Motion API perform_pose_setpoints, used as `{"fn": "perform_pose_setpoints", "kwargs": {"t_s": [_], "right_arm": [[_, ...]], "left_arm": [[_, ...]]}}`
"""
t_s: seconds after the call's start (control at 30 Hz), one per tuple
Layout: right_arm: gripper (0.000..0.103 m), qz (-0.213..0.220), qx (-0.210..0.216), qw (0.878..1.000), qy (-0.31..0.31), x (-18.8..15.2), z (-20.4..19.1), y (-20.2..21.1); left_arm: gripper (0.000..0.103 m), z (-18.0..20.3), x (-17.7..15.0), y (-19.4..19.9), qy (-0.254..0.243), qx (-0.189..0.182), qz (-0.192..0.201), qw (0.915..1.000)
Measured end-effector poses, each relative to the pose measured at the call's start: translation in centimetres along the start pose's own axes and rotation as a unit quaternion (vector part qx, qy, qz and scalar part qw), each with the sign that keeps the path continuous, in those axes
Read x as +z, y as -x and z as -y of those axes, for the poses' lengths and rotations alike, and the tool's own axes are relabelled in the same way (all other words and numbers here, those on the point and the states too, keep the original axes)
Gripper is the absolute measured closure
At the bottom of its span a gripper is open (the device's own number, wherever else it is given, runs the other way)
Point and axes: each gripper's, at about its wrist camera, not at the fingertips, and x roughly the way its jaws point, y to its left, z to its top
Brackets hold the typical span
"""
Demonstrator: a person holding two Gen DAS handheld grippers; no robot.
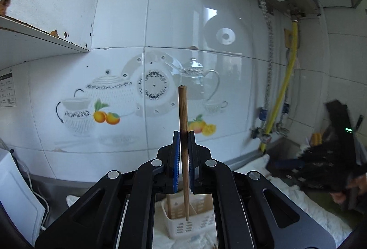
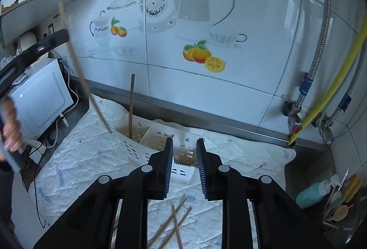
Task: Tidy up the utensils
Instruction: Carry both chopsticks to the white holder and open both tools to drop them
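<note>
My left tool (image 1: 184, 134) is clamped on a chopstick (image 1: 182, 111), upright, thin end down above the basket (image 1: 183, 226). My right tool (image 2: 184, 146) stands apart, empty, over that basket. No writing is readable.

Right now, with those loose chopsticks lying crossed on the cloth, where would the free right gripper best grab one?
Probably near the middle of the top chopstick, coming straight down from above. It lies flat on the quilted cloth across the others, so only its thin sides can be pinched. The right gripper has its jaws open with nothing between them.
</note>
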Motion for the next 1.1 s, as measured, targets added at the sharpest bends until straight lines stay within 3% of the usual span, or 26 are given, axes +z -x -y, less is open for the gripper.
{"fn": "perform_pose_setpoints", "kwargs": {"t_s": [0.17,0.53,0.8,0.9,1.03,1.1], "right_arm": [[0.074,0.012,-0.004,1.000,0.001,-2.1,0.5,1.8],[0.066,0.026,0.004,1.000,-0.018,-7.3,0.9,3.8],[0.066,0.027,-0.003,0.999,-0.033,-12.8,0.2,4.1],[0.066,0.022,-0.012,0.999,-0.038,-15.5,-0.2,3.8],[0.066,0.004,-0.017,0.998,-0.064,-19.8,-0.2,2.9],[0.066,-0.002,-0.018,0.997,-0.075,-21.6,-0.2,2.5]], "left_arm": [[0.098,-1.0,-0.4,-3.0,0.025,0.015,-0.008,0.9995],[0.097,-1.9,-4.2,-7.8,0.052,0.011,-0.079,0.9954],[0.079,-1.3,-4.5,-6.4,0.046,0.004,-0.080,0.9958],[0.069,-0.8,-5.1,-4.6,0.039,0.001,-0.077,0.9963],[0.064,-0.5,-6.6,-2.1,0.045,-0.005,-0.087,0.9952],[0.055,-0.6,-7.7,-0.9,0.048,-0.004,-0.094,0.9944]]}}
